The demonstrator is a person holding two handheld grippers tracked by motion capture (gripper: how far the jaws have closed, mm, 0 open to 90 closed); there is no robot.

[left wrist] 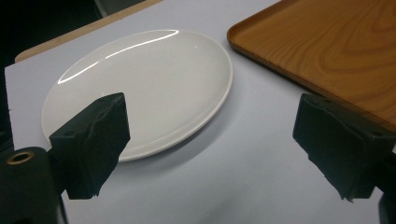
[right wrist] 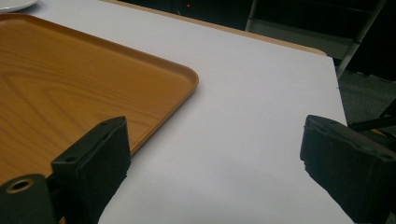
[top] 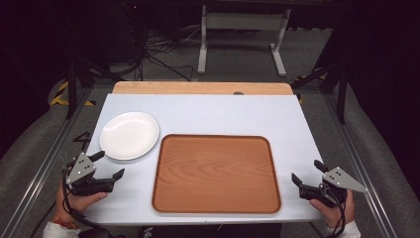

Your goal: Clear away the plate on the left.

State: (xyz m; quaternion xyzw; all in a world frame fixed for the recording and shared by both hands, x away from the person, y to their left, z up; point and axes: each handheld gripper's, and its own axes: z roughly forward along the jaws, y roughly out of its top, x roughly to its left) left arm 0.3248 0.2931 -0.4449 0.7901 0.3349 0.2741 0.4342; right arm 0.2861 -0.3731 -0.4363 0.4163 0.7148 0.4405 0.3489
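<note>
Desk point(top: 208, 111) has a white top with a wooden strip along the far edge. Wooden tray point(top: 216, 173) sits near the centre toward the near side, flat, nothing on it. White plate point(top: 129, 135) is at the tray's far-left corner, just beside it, with a narrow gap between plate rim and tray edge, and nothing on the plate.

Left gripper point(top: 107, 164) is at the near-left of the desk, held in the left hand point(top: 79, 198), jaws spread wide, gripping nothing. One jaw tip lies at the plate's near rim in the high view; can't tell if it touches. In the left gripper view the plate point(left wrist: 140, 88) sits ahead between the jaws, overlapped by the left jaw, with the tray corner point(left wrist: 327, 51) at upper right.

Right gripper point(top: 307, 171) is at the near-right, off the tray's right edge, held in the right hand point(top: 337, 210), jaws likewise released and holding nothing. The right gripper view shows the tray point(right wrist: 70, 88) to the left behind the left jaw, bare desk point(right wrist: 252, 107) between the jaws, and a sliver of the plate point(right wrist: 14, 4) at top left.

Both grey three-cornered plates face up. Floor beyond the desk has cables and a white frame.
</note>
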